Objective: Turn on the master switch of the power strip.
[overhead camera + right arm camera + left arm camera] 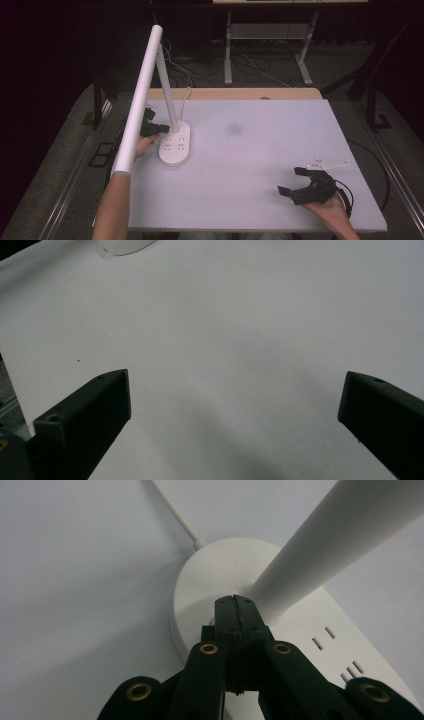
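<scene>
1. Left gripper (235, 600): jaws pressed flat together, nothing between them. The joined tips sit on the top face of the lamp base (200, 580), right at the foot of the lamp stem (320, 545). Whether the tips press down or merely rest there, I cannot tell.

2. Same gripper in the high view (156, 128): it comes in from the left side of the base, with the person's left hand (142, 146) behind it, partly hidden under the lamp head.

3. Right gripper (235, 405): jaws stand wide apart, bare white surface between them, nothing held. In the high view it lies (296, 181) at the near right of the table, in the person's right hand (330, 212), well apart from the lamp.

4. Lamp base (175, 145): white, oval, on the left half of the table (260, 165), towards the far side. Its top carries rows of socket slots (340, 650) on the part nearer the person.

5. Lamp stem (167, 87): rises from the far part of the base, leaning slightly left as it goes up.

6. Lamp head (141, 97): long white bar, running from the top of the stem down towards the near left.

7. White cord (175, 515): leaves the far edge of the base and runs away across the table.

8. Table: white top, wooden strip along the far edge; dark floor with cables beyond.
</scene>
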Tool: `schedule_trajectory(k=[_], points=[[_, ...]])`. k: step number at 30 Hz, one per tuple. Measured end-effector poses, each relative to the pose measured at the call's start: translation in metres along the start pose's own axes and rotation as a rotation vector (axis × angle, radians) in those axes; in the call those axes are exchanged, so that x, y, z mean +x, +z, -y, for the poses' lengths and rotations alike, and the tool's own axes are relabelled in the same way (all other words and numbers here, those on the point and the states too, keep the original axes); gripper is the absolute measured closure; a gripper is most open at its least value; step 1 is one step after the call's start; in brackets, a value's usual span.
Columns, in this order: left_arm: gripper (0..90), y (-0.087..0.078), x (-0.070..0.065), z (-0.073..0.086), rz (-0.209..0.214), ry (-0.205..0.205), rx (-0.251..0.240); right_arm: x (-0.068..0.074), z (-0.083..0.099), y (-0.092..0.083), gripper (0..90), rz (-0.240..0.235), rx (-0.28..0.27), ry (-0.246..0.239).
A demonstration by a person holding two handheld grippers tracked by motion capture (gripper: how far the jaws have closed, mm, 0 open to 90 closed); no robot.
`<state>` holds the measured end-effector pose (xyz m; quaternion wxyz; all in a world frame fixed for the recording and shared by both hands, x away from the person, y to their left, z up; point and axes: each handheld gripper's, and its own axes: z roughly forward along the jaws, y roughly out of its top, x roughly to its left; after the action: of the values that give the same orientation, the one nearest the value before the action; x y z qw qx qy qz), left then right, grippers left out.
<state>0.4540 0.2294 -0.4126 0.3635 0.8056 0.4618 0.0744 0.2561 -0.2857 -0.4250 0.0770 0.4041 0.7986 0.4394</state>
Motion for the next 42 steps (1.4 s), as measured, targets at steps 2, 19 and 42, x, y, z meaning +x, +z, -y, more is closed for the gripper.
schedule_trajectory(k=[2, 19, 42], points=[[90.0, 0.0, 0.002, 0.0, 0.009, 0.002, 0.0, 0.0, 0.0, 0.001, 0.1, 0.0, 0.002, -0.002], [90.0, 0.003, 0.013, 0.004, 0.084, -0.079, -0.018, -0.001, 0.001, 0.002, 0.1, 0.008, 0.005, 0.006], [90.0, 0.01, 0.001, -0.007, 0.004, -0.036, 0.032, -0.002, 0.003, -0.004, 0.1, 0.02, -0.014, 0.015]])
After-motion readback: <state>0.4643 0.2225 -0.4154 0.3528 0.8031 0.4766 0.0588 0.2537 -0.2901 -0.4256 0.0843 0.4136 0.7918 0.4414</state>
